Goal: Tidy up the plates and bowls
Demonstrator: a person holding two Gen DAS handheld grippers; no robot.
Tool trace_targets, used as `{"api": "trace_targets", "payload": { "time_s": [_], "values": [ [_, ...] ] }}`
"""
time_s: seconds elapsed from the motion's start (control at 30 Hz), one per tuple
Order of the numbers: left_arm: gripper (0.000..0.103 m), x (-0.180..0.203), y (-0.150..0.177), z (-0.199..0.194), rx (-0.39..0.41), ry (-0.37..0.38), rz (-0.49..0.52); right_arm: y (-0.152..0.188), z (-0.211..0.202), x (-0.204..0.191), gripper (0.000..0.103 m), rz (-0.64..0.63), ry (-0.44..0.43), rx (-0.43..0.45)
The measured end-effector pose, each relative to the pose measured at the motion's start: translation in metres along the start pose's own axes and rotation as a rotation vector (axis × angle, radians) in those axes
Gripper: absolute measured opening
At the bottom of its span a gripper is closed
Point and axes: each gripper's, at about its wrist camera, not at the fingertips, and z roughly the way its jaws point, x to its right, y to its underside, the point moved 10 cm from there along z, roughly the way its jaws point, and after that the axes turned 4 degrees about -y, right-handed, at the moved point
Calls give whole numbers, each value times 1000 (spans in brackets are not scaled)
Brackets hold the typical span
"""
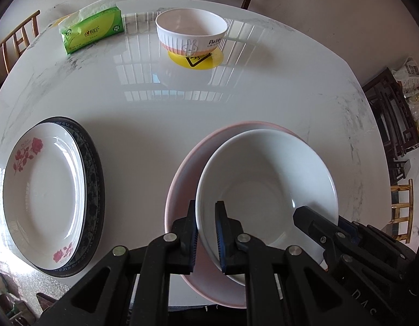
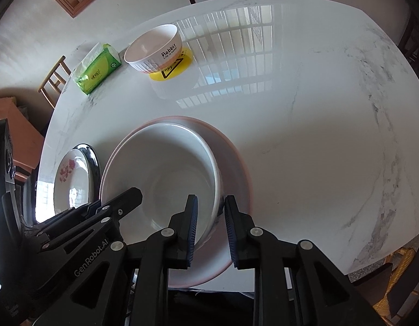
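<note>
At nine o'clock the rose plate (image 1: 44, 187) rests stacked. The left gripper (image 1: 205, 233) pinches the white bowl (image 1: 266, 187) rim at six; the right gripper (image 2: 210, 225) straddles its opposite rim, jaws loosened. One-sided hold could tip it inside the pink bowl (image 1: 182, 168).

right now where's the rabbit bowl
In the left wrist view the rabbit bowl stands at the table's far side on a yellow coaster, just right of the green tissue pack.

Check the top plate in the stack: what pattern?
White with red rose sprays at two spots on the rim, on the top plate; clearest in the left wrist view.
</note>
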Motion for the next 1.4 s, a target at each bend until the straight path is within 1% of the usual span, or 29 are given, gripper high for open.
{"api": "trace_targets", "payload": {
  "time_s": [0.13, 0.33, 0.53, 0.67, 0.8, 1.0, 1.23, 1.33, 1.4],
  "values": [
    [11, 0, 0, 1, -6, 1, -1, 1, 1, -4, 25, -29, 25, 0],
    [13, 1, 0, 2, -16, 12, -15, 0, 0, -5, 28, -62, 60, 1],
    [14, 1, 1, 2, -19, 17, -17, -1, -3, -5, 28, -60, 57, 7],
    [17, 1, 1, 2, -26, 15, -17, -1, -3, -4, 28, -50, 52, 7],
    [24, 3, -1, -3, -17, 16, -7, -2, -4, -4, 28, -42, 43, 9],
    [27, 4, -2, -9, -10, 36, -2, -5, -10, -3, 28, -38, 34, 29],
    [28, 6, -7, -24, 30, 57, 27, -9, -21, -9, 28, -56, 14, 58],
    [28, 8, -14, -35, 74, 90, 36, -11, -26, -10, 28, -60, 5, 69],
    [28, 8, -18, -45, 113, 98, 53, -13, -29, -9, 28, -62, 3, 78]
  ]
}}
